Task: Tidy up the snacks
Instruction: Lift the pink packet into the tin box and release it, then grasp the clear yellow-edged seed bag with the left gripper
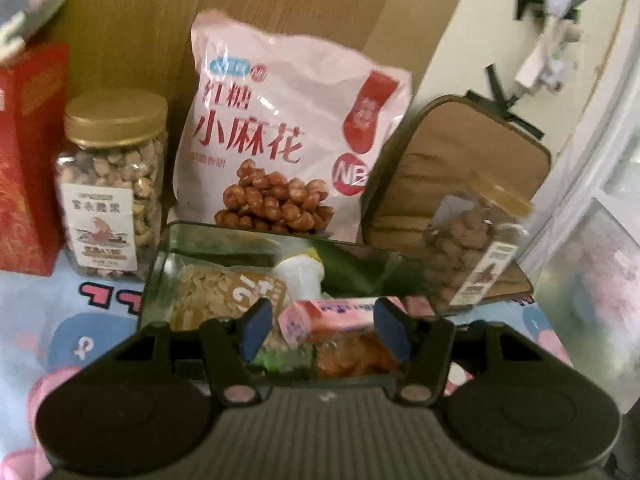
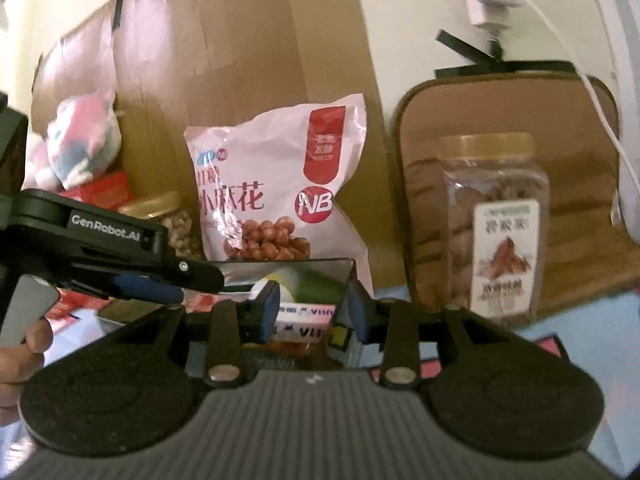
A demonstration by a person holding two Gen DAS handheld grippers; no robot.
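Observation:
A clear glass box sits on the patterned cloth and holds several small snack packets, among them a pink packet and an oat packet. My left gripper is open, its blue pads over the box's near side, around the pink packet without clearly pinching it. My right gripper is open over the same box, with a small packet showing between its pads. The left gripper shows at left in the right wrist view. A big pink twist-snack bag stands behind the box.
A gold-lidded nut jar and a red carton stand left. A second nut jar stands right, in front of a brown cushion. A cardboard sheet leans behind. A plush toy sits far left.

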